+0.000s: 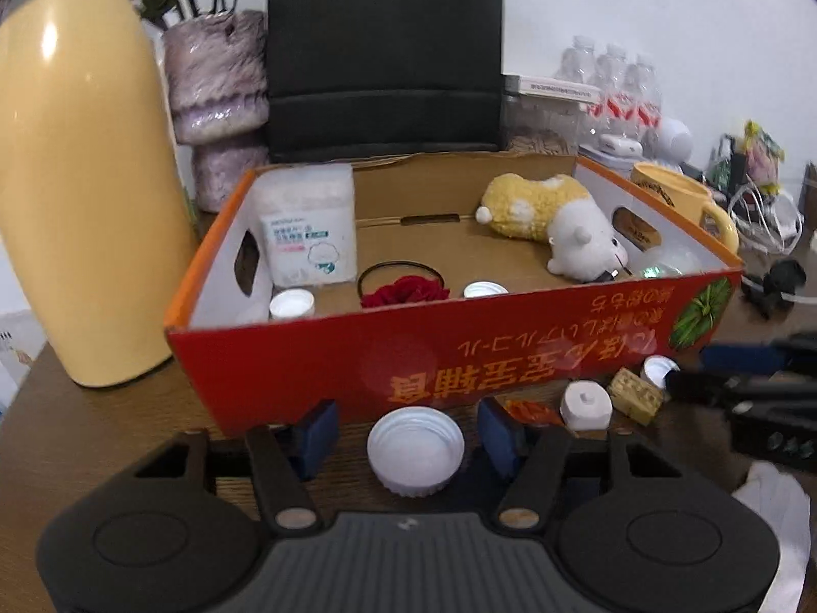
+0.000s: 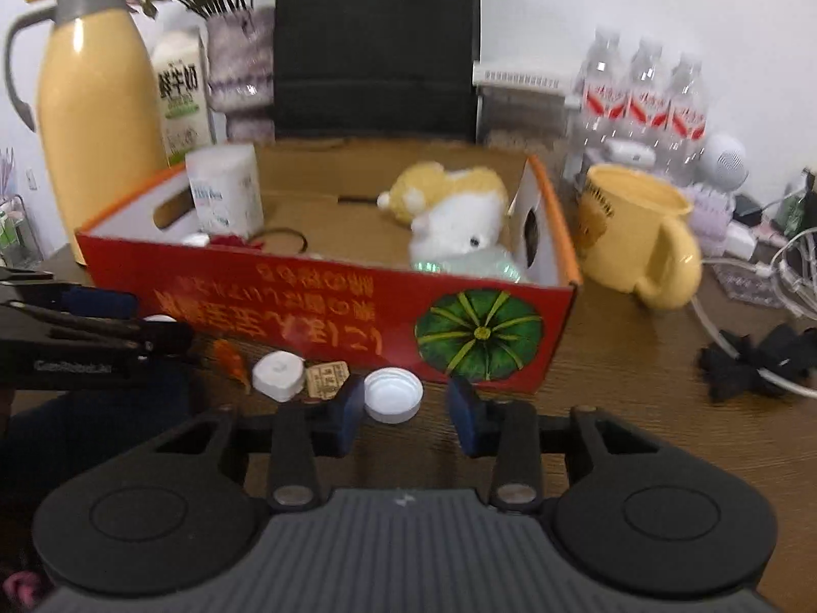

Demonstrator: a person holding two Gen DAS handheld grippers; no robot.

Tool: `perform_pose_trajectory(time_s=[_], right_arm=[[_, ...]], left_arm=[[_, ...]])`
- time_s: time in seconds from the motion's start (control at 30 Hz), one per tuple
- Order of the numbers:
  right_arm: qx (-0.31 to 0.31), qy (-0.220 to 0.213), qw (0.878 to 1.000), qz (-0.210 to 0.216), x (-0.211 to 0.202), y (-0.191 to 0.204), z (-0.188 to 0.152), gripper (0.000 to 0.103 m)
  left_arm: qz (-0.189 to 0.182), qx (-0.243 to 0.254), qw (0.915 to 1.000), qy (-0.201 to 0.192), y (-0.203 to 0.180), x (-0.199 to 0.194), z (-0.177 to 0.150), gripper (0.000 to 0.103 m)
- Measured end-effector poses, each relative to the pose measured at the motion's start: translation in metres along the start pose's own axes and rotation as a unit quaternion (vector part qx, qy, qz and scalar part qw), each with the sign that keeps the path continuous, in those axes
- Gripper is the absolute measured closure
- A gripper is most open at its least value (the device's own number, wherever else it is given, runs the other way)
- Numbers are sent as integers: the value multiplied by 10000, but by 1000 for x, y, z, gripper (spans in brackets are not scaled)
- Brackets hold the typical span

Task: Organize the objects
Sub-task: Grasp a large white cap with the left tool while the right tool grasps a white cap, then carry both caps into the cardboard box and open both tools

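Note:
A red cardboard box [image 1: 459, 352] stands open on the brown table and holds a tissue pack [image 1: 306, 225], a plush toy [image 1: 551, 225], a red rose on a black band [image 1: 403, 288] and small white caps. In front of it a white bottle cap [image 1: 414, 452] lies between the blue pads of my left gripper [image 1: 407, 434], with a gap on each side. A second white cap [image 2: 393, 394] lies inside my right gripper [image 2: 407, 408]; the left pad is at its edge and the right pad stands clear. An orange wrapper [image 2: 230, 357], a white knobbed lid [image 2: 278, 375] and a tan block [image 2: 327, 380] lie between the two caps.
A tall yellow thermos [image 2: 97, 117] stands left of the box, with a milk carton [image 2: 184, 92] and a vase behind it. On the right are a yellow mug [image 2: 638, 235], water bottles [image 2: 643, 97], white cables and a black clip [image 2: 750, 357]. A black chair back rises behind the box.

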State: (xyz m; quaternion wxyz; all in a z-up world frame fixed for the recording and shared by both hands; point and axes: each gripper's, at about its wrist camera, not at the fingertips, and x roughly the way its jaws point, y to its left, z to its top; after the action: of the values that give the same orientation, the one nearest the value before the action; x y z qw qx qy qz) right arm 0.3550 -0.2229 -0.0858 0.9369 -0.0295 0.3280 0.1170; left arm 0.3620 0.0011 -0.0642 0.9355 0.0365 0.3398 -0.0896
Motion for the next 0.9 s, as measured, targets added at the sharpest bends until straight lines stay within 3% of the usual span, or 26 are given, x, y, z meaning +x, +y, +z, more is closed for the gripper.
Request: perform_pose_trajectory(time_s=[0.03, 0.13, 0.27, 0.37, 0.53, 0.63, 0.8, 0.9], right_arm=[[63, -51, 10000, 33, 3, -2, -1, 66], [167, -81, 9998, 116, 5, -5, -4, 84], [265, -76, 9994, 200, 7, -8, -9, 96], [334, -184, 9991, 188, 0, -9, -8, 98], [485, -329, 9981, 210, -20, -12, -7, 98], [347, -568, 9976, 198, -52, -4, -11, 99], [416, -1096, 9927, 272, -141, 8, -38, 99], [257, -1126, 9923, 446, -190, 20, -61, 99]], left_arm=[[-36, -90, 10000, 0, 3, 1, -2, 65], [-122, -197, 9996, -127, 6, -6, -8, 65], [-107, -171, 9992, -338, 2, -18, -9, 65], [24, -162, 9984, -534, 0, -37, -4, 65], [-157, -436, 9928, -1105, 1, -104, -4, 65], [-266, -405, 9903, -1300, -6, -146, -19, 65], [-295, -338, 9916, -1210, -28, -190, -53, 65], [-554, -448, 9894, -1264, -35, -222, -75, 65]])
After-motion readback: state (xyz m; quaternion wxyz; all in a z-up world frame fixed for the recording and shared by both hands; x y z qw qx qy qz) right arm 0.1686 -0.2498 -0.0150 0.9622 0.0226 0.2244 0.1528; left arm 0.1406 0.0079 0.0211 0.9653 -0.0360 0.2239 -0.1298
